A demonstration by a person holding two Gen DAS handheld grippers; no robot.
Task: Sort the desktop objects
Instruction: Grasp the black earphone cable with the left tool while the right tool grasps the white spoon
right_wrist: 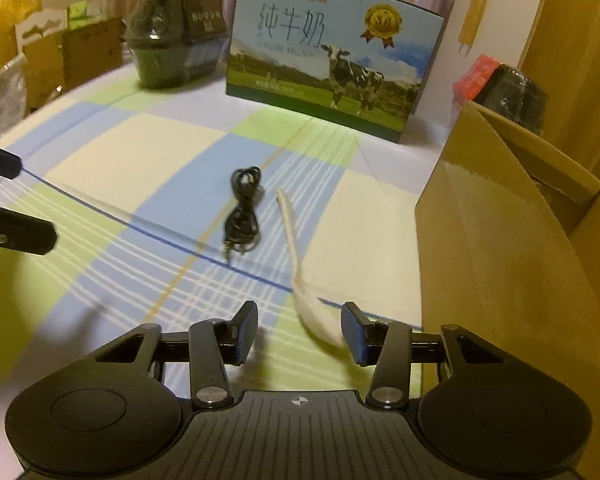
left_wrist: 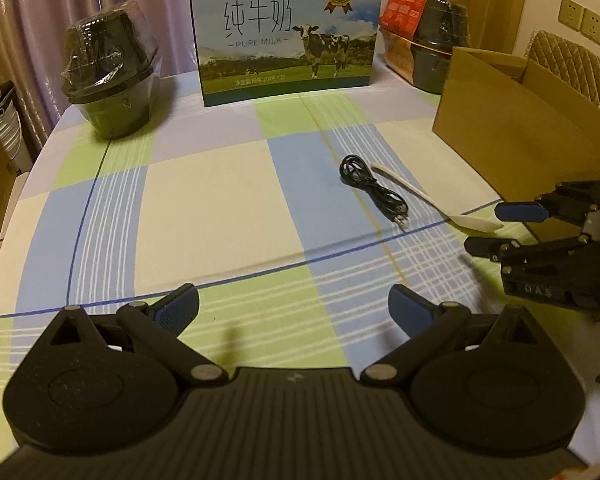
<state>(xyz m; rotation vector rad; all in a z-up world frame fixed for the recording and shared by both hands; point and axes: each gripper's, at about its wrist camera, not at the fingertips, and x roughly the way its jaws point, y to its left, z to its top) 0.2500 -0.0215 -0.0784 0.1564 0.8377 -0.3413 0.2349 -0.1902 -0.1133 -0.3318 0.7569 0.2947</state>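
Low in the right wrist frame, the right gripper [right_wrist: 300, 336] hangs with jaws apart, and the spoon [right_wrist: 314, 312] has its bowl between the fingertips, nearer the right one, handle running up toward centre. Just left of the handle lies the cable [right_wrist: 242, 210]. At right stands the box [right_wrist: 500, 264]. The left gripper [left_wrist: 294, 306], spread wide, holds nothing, low over the cloth [left_wrist: 204, 200].
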